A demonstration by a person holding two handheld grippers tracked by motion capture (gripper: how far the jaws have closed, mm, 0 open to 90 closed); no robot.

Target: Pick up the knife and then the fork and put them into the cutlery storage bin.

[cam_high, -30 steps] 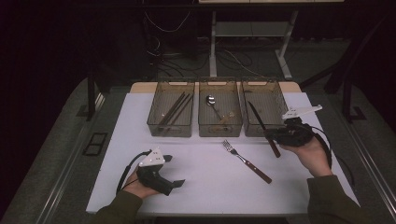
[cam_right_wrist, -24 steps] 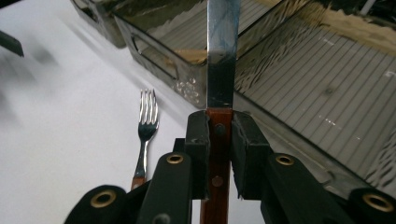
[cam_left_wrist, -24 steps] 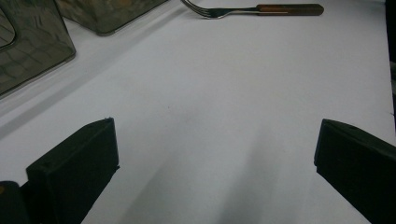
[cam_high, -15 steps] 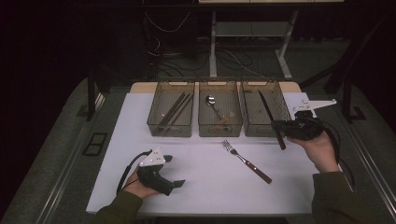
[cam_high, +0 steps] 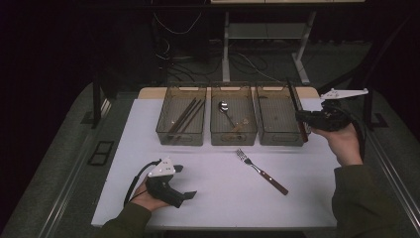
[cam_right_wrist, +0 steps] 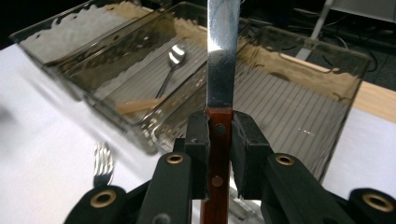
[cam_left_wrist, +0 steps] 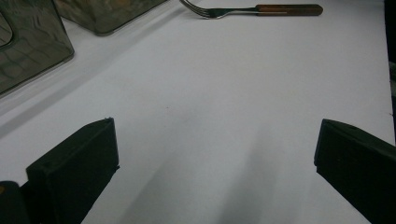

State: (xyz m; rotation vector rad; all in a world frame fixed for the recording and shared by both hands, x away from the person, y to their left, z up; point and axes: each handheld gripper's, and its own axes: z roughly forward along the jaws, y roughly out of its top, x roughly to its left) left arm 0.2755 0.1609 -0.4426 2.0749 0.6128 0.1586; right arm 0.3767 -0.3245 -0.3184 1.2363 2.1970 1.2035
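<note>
Right gripper (cam_high: 303, 117) is held up at the right side of the counter (cam_high: 218, 198), just beside the right-hand bin (cam_high: 279, 115). Its fingers (cam_right_wrist: 198, 135) are clenched on the wooden handle of a knife (cam_right_wrist: 222, 56); the blade rises steeply, tip up, over the near right edge of that bin. In the right gripper view the blade stands straight up between the two black fingers, which press on the handle from both sides, just below where the blade begins.

Left gripper (cam_high: 184, 181) rests low on the counter near the front left, in the person's left hand (cam_high: 148, 198). Its fingers (cam_left_wrist: 77, 168) are spread wide apart with bare white surface between them, grasping nothing.

Three clear bins stand in a row at the back. Left bin (cam_high: 181, 119): several dark sticks, lying diagonally. Middle bin (cam_high: 233, 117): a spoon (cam_high: 225, 110) and a pale wooden piece, too small to identify. Right-hand bin: floor looks bare.

A fork (cam_high: 261, 171) with a wooden handle lies diagonally on the counter in front of the middle and right bins, tines toward the bins, apart from both grippers.
</note>
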